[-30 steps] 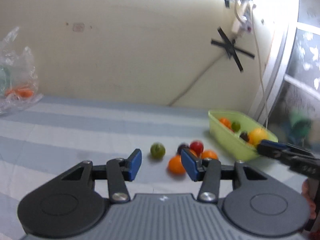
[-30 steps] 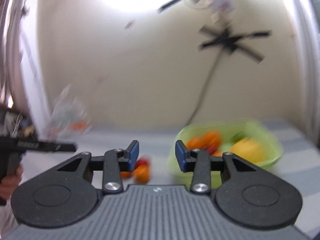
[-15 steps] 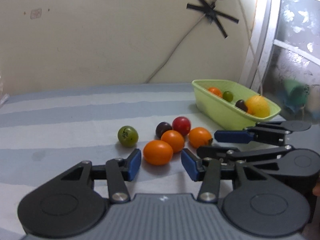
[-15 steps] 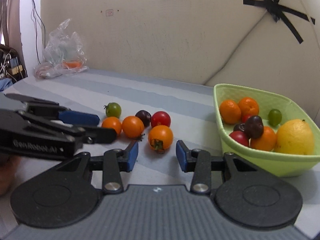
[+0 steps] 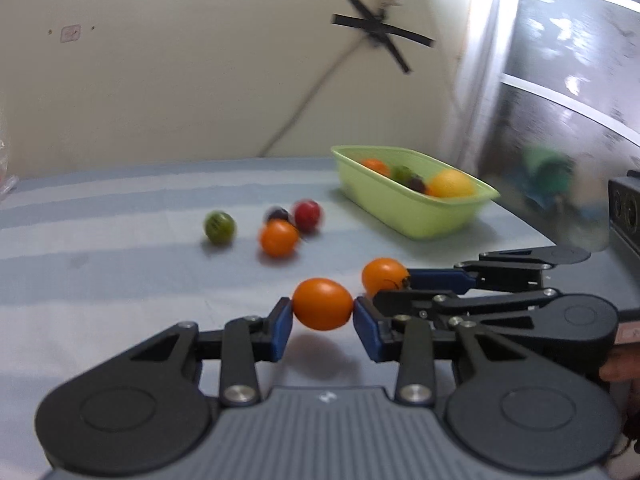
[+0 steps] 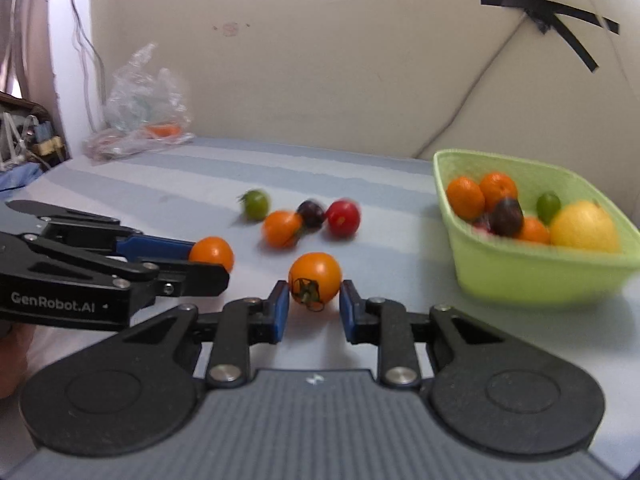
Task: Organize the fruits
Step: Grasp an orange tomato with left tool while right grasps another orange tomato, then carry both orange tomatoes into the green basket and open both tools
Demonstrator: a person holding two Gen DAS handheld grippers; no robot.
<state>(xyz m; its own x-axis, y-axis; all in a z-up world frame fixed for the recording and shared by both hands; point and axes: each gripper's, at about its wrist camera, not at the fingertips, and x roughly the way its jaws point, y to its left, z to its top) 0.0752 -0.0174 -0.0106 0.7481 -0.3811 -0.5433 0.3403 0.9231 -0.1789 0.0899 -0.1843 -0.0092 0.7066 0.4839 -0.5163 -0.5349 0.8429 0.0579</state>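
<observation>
Left wrist view had it plainly: the left gripper (image 5: 322, 314) had just been closing, and its blue pads were clamped on an oval orange tomato (image 5: 322, 303), held just clear of the striped table (image 5: 120, 280) with its shadow beneath. Right beside it, the right gripper (image 5: 394, 286) came in from the right edge, its jaws also just drawn in, pinching a second orange tomato (image 5: 383, 276). From the right wrist view that tomato (image 6: 315, 280) sat between the blue pads (image 6: 280, 312) with its dried stem facing the camera, both pads pressed on its sides. Further out toward the middle of the table lay the loose fruit, blurred: a green one (image 5: 219, 227), an orange one (image 5: 279, 237), a dark one (image 5: 278, 213) and a red one (image 5: 307, 216), the last three bunched together. Near the table's far right corner stood the green basket (image 6: 532, 276), holding oranges (image 6: 482, 194), a dark plum (image 6: 507, 216), a small green fruit (image 6: 548, 206) and a lemon (image 6: 585, 227). A crumpled plastic bag (image 6: 144, 108) lay at the far left corner against the wall.
</observation>
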